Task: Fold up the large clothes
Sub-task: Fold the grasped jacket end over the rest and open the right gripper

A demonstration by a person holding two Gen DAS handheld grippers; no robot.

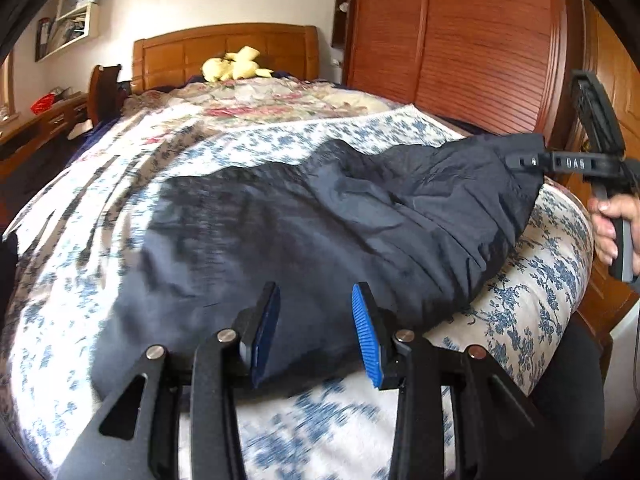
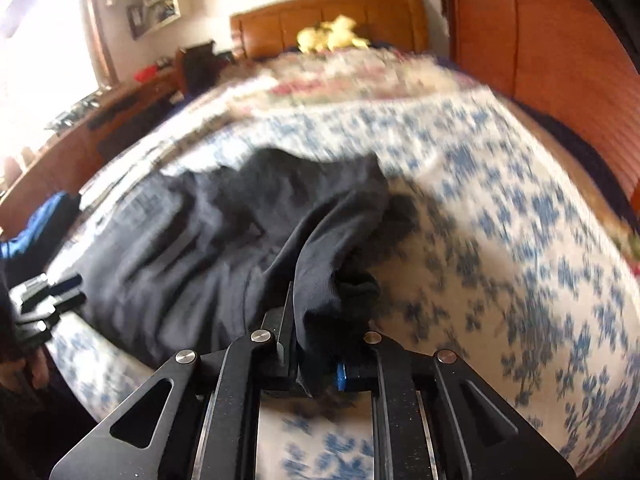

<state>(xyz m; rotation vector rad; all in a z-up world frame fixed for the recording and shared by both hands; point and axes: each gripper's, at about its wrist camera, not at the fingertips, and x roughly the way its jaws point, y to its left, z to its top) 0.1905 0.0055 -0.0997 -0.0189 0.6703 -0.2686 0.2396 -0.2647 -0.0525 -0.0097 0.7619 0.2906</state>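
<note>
A bed fills both views, covered with a white quilt printed with blue flowers; farther toward the wooden headboard lies a second cover with pink and red flowers. A yellow soft toy sits on the bed right against the headboard. To the right of the bed stands a tall reddish-brown wardrobe with slatted doors. To the left of the bed runs a low wooden worktop with small items on it, one of them red; what they are is too blurred to tell. On the wall above that side hangs a white shelf unit with things packed into its compartments, too small to name. A bright window glares at the left edge of the right wrist view.

The dark navy garment lies spread across the near part of the bed, over the blue-flowered quilt, wrinkled and partly lifted at its right end.

The left hand-held gripper hovers at the garment's near edge with its blue-padded fingers apart, fabric showing between them but not pinched. The right hand-held gripper is closed on a bunched fold of the garment, the cloth rising up out of its fingers. In the left wrist view its side bears raised letters that seem to read "DAS".
</note>
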